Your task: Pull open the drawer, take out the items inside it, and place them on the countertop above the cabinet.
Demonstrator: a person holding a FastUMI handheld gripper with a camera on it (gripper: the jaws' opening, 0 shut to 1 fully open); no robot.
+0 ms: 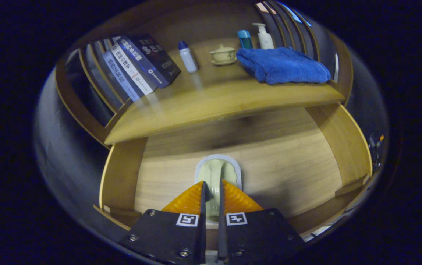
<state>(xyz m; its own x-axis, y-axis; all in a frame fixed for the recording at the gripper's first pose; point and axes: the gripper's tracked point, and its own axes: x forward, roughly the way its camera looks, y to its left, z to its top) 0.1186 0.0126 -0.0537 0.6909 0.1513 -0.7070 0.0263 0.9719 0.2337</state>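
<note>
The wooden drawer [291, 173] stands pulled open below the countertop [211, 101]. On the drawer's floor lies a pale cream-green item [216, 166] with a white rim and a raised handle-like ridge down its middle. My gripper [212, 183] reaches down into the drawer, and its two fingers are nearly together, pressing on that ridge from both sides. The fingers hide the near half of the item.
On the countertop stand a row of leaning books [137, 66], a white bottle with a blue cap [188, 57], a lidded tea cup on a saucer [223, 54], a blue tube [245, 38], a pump bottle [265, 36] and a folded blue towel [282, 65]. Drawer side walls rise left [120, 173] and right [347, 143].
</note>
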